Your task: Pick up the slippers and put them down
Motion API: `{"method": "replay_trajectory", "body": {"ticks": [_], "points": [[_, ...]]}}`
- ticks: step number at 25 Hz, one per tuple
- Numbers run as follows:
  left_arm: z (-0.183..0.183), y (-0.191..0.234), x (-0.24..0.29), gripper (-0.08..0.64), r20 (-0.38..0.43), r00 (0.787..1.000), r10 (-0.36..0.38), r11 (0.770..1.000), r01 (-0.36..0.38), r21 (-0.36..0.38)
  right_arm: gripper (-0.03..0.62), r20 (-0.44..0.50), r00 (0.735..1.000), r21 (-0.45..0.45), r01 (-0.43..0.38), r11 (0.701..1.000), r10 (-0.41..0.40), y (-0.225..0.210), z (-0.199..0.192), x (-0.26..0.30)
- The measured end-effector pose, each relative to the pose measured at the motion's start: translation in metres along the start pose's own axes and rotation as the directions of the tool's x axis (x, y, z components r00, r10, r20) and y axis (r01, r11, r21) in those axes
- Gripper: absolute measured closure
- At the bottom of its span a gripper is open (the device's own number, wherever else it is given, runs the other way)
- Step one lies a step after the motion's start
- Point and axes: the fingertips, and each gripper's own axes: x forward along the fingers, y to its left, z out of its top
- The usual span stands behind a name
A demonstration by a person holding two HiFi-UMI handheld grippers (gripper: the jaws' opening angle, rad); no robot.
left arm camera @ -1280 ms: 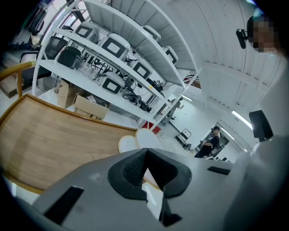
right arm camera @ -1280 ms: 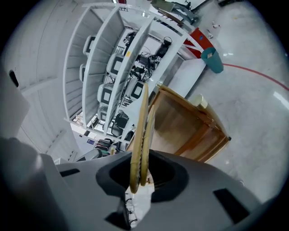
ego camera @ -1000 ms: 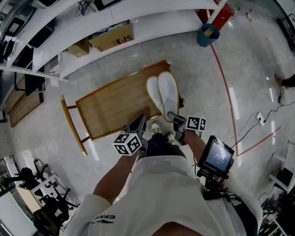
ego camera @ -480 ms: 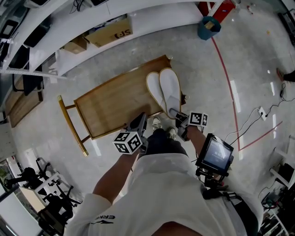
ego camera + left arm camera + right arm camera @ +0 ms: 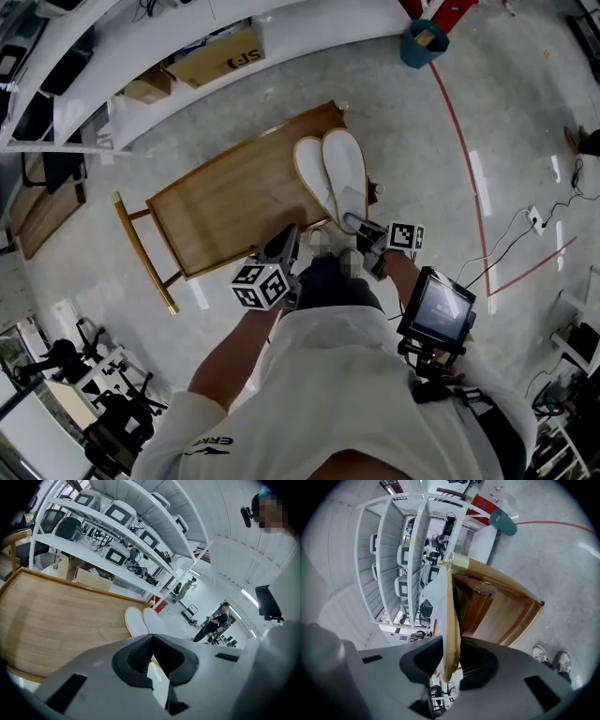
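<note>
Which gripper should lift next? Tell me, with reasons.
Right. The right gripper is shut on a slipper's near end at the table edge. The left gripper is shut, empty, touching no slipper.

Right gripper (image 5: 356, 225) clamped on slipper (image 5: 451, 620); left gripper (image 5: 287, 240) jaws together
</note>
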Motion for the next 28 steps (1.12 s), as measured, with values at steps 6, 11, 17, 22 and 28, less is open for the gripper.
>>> {"method": "replay_trajectory", "body": {"ticks": [6, 11, 17, 22, 28], "points": [[0.002, -0.004, 0.003, 0.555, 0.002, 1.0, -0.007, 1.0, 0.007, 0.008, 0.498, -0.008, 1.0, -0.025, 0.019, 1.0, -0.019, 0.0, -0.001, -0.001], [0.005, -0.004, 0.003, 0.555, 0.003, 1.0, -0.012, 1.0, 0.012, 0.012, 0.446, -0.011, 0.996, -0.047, 0.084, 0.995, -0.085, -0.009, 0.0, -0.005], [0.005, -0.006, 0.003, 0.555, -0.001, 1.0, -0.014, 1.0, 0.014, 0.014, 0.402, -0.024, 0.992, -0.067, 0.119, 0.991, -0.121, -0.012, 0.0, -0.006], [0.005, -0.005, 0.003, 0.555, -0.003, 1.0, -0.017, 1.0, 0.017, 0.019, 0.397, -0.016, 0.992, -0.09, 0.127, 0.988, -0.129, -0.01, 0.001, -0.007], [0.002, -0.009, 0.005, 0.555, -0.006, 0.999, -0.037, 0.999, 0.037, 0.029, 0.391, 0.012, 0.988, -0.106, 0.156, 0.982, -0.155, -0.009, 0.004, -0.02]]}}
